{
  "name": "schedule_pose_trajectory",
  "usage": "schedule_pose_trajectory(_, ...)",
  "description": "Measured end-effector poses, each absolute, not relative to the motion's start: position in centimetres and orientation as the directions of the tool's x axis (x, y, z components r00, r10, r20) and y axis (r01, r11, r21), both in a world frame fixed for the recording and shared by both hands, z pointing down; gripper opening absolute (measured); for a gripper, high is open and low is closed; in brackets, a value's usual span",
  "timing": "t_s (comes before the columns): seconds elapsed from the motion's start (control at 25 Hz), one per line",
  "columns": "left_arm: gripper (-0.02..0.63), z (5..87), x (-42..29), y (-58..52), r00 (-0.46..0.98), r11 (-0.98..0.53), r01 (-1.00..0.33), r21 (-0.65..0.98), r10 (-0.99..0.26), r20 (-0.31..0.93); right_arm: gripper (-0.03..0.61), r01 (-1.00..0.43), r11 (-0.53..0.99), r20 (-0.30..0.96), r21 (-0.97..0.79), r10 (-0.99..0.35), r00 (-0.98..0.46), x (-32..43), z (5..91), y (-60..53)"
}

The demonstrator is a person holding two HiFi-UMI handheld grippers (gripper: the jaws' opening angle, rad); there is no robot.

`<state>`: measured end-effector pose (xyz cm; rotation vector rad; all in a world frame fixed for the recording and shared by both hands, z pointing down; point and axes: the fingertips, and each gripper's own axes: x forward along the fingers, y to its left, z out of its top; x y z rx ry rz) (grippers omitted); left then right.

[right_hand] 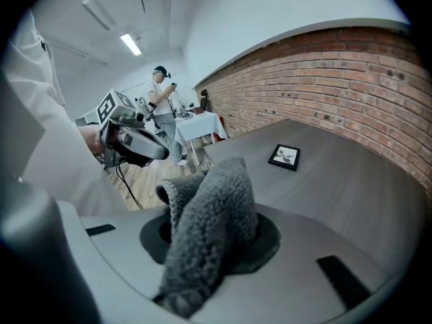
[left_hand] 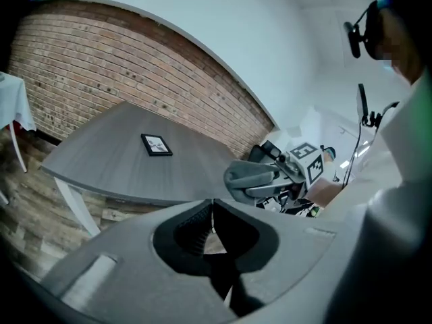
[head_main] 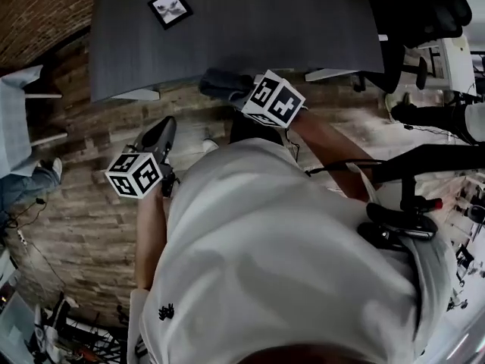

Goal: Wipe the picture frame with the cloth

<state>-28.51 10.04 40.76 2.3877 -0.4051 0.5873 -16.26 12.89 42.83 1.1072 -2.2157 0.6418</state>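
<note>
Our right claw grips soft grey fleece cloth; clenched empty left claw should steady the light black picture frame

The cloth is shaggy grey. The picture frame is black round a pale print. The surface is dark grey and grained, the brick wall red-brown, the floor mottled brown planks.

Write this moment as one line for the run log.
right gripper: shut on grey fluffy cloth | left gripper: shut, empty | small black picture frame: flat on grey table, untouched
</note>
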Motion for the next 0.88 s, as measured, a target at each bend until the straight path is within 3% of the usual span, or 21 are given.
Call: schedule_pose_trajectory(0.88,0.02,40.6,-33.4,11.8,0.859,-0.782,-0.391,0.485,-0.121,0.498,0.087,-0.833,0.543,0.688,-0.105,-0.566,-0.455,-21.4,40.9,16.9)
